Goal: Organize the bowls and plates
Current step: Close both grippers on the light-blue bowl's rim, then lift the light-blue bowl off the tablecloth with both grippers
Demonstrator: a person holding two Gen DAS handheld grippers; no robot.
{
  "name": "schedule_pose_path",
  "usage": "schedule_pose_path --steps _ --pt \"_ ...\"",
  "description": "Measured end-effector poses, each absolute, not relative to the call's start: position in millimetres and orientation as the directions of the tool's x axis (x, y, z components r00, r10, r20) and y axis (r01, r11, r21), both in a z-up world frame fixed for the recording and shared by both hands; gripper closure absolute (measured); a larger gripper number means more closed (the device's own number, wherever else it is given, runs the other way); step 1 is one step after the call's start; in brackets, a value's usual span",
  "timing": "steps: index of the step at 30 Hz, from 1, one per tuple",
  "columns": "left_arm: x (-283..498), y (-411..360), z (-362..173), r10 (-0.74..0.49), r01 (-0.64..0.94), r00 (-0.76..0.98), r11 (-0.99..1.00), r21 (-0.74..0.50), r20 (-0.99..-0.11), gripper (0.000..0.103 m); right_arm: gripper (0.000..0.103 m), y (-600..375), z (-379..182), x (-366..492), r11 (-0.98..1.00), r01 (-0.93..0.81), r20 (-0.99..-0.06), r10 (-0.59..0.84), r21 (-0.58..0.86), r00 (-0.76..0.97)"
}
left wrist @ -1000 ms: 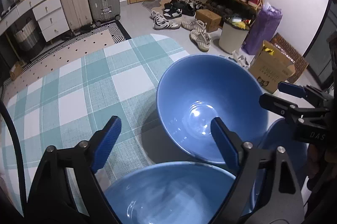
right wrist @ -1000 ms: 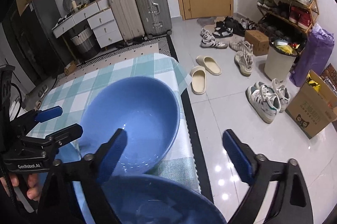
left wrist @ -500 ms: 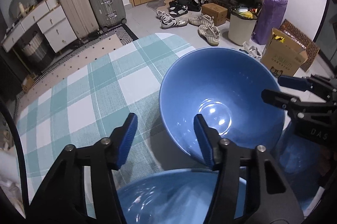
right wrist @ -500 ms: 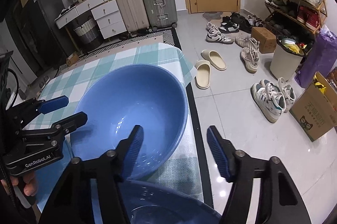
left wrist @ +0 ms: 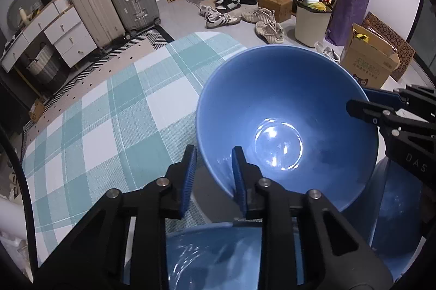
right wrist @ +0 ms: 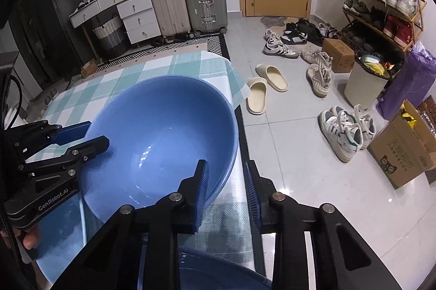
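Note:
A large blue bowl (left wrist: 283, 126) sits on the checked tablecloth (left wrist: 109, 115); it also shows in the right wrist view (right wrist: 163, 137). My left gripper (left wrist: 214, 175) straddles its near-left rim, one finger inside and one outside, closed around the rim. My right gripper (right wrist: 226, 189) straddles the opposite rim the same way. Each gripper shows in the other's view, the right one (left wrist: 365, 102) and the left one (right wrist: 90, 134). A second blue bowl (left wrist: 218, 257) lies below my left gripper, and a third (left wrist: 395, 208) sits at the right.
The table's edge (right wrist: 239, 126) runs just right of the bowl, with tiled floor beyond. Slippers (right wrist: 261, 93), shoes (right wrist: 343, 132), a bin (right wrist: 365, 82) and a cardboard box (right wrist: 400, 151) lie on the floor. Suitcases (left wrist: 109, 1) stand at the back.
Both grippers have closed from wide open onto opposite rims of the large blue bowl. The bowl looks larger and closer in both views.

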State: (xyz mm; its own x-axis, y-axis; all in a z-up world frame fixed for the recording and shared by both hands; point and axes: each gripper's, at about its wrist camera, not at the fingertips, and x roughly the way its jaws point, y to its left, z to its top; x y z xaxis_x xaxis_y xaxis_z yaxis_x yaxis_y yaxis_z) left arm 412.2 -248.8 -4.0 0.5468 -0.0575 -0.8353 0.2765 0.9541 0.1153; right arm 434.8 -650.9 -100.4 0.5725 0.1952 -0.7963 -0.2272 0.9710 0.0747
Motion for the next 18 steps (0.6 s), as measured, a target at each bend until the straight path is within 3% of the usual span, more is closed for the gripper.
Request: schedule_pose_path --steps 18 --pt "414.6 -249.1 -7.8 -0.058 0.281 0.537 0.953 0.113 -0.842 0.083 0.083 -638.0 -100.4 431.4 0.967 -0.255 -0.788 0.157 0.0 0.595"
